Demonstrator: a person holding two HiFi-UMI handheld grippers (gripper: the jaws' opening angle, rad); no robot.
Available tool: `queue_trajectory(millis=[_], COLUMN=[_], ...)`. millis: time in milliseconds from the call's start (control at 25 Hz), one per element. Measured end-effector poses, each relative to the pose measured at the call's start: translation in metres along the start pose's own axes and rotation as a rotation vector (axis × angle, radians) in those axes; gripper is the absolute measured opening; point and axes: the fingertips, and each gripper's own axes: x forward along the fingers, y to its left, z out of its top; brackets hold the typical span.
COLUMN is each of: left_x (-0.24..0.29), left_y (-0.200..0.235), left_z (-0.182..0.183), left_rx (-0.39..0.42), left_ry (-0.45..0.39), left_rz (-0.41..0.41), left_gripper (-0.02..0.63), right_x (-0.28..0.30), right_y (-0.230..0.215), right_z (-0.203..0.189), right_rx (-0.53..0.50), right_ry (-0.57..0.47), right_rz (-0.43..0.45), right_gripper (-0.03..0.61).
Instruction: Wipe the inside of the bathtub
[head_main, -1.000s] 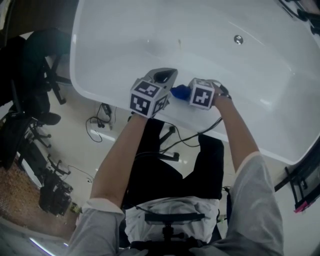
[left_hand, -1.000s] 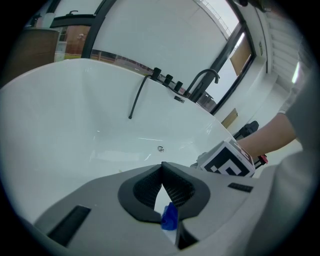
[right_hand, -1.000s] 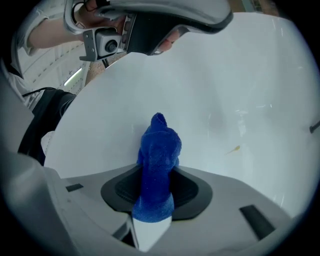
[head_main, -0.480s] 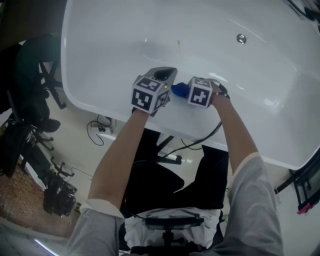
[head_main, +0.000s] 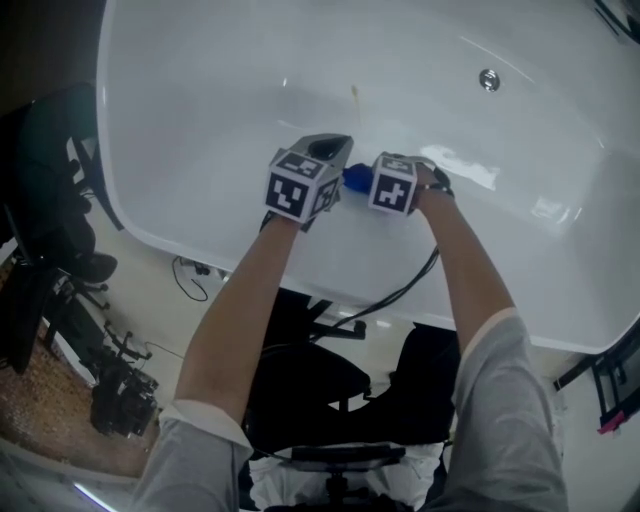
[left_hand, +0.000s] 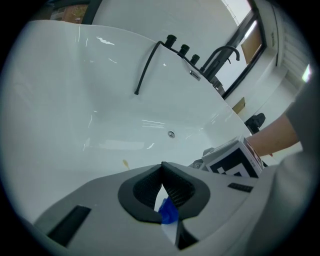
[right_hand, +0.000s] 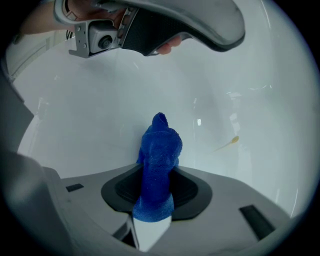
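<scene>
Head view, tub: the glossy white bathtub (head_main: 180, 120) is filling the frame, and a thin yellowish streak (head_main: 354, 95) is lying just beyond the blue cloth (head_main: 355, 178), lengthwise away from it.
Left gripper view: the left gripper (left_hand: 162, 169) is pressing its jaws together, with a blue scrap showing low in their gap.
Right gripper view: the right gripper (right_hand: 153, 189), likely the nearer tool, is clamping the nubby cloth upright.

Test lab, prob.: bathtub (head_main: 200, 100) beside office chair (head_main: 55, 175); cables (head_main: 190, 278) on floor.

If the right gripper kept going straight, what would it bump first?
Probably the bathtub's white inside, and the blue cloth the right gripper holds would touch first; depth is unclear.
</scene>
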Motion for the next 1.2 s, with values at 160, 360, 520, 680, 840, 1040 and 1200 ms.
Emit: queue_trajectory(millis=[160, 360, 520, 680, 840, 1040, 1200], left_x=[0.014, 0.034, 0.051, 0.070, 0.088, 0.103, 0.107], left_y=[0.018, 0.043, 0.056, 0.066, 0.078, 0.088, 0.098], left_z=[-0.013, -0.029, -0.040, -0.048, -0.047, -0.042, -0.049], left_rx=[-0.017, -0.064, -0.048, -0.022, -0.004, 0.009, -0.001], left_ry=[0.009, 0.018, 0.053, 0.090, 0.107, 0.104, 0.110], left_rz=[0.024, 0.054, 0.046, 0.038, 0.036, 0.035, 0.036], left_gripper=[0.000, 0.000, 0.001, 0.000, 0.000, 0.000, 0.000], right_x=[0.018, 0.046, 0.064, 0.083, 0.098, 0.113, 0.118], right_y=[-0.016, -0.038, -0.055, -0.068, -0.079, -0.090, -0.100], right_z=[0.001, -0.002, -0.002, -0.002, 0.000, 0.000, 0.003], right_rx=[0.002, 0.008, 0.014, 0.034, 0.010, -0.002, -0.014], right_ry=[0.009, 0.003, 0.001, -0.009, 0.007, 0.028, 0.045], right_rz=[-0.023, -0.061, -0.088, -0.115, -0.137, -0.140, -0.144], right_gripper=[0.147, 0.146, 0.141, 0.141, 0.138, 0.138, 0.138])
